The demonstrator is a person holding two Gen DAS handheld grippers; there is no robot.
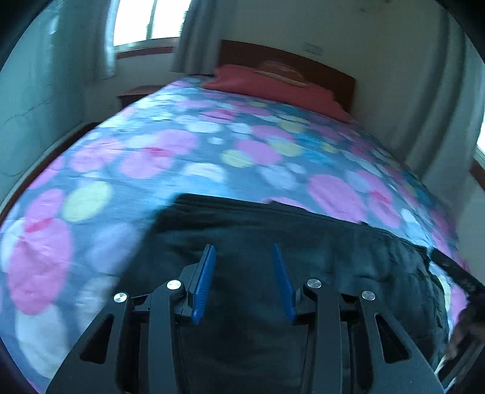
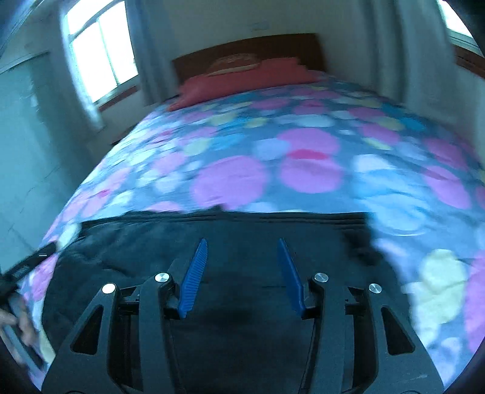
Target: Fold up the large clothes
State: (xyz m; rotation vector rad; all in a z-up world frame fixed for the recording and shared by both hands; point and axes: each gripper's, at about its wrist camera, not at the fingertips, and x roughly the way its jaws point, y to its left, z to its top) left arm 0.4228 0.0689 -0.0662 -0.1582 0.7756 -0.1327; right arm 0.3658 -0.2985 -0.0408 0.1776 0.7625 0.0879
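Black garment [image 1: 272, 242] flat on dotted bedspread [image 1: 182, 151], ribbed edge at 12 | left gripper [image 1: 244, 254], right gripper [image 2: 242, 250] released, empty | hand [image 2: 18, 327] only in right view, 8 o'clock

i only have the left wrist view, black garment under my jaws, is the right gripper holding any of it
Observer: No. The right gripper is open, nothing between its jaws; the dark garment lies flat beneath it.
Operator: does the garment's right edge reach the side of the bed
Observer: No, it stops short; spotted bedspread continues past it on the right.
Operator: anything over on that far side of the room
Observer: A second window at upper right, nearer the wooden headboard than your view shows.
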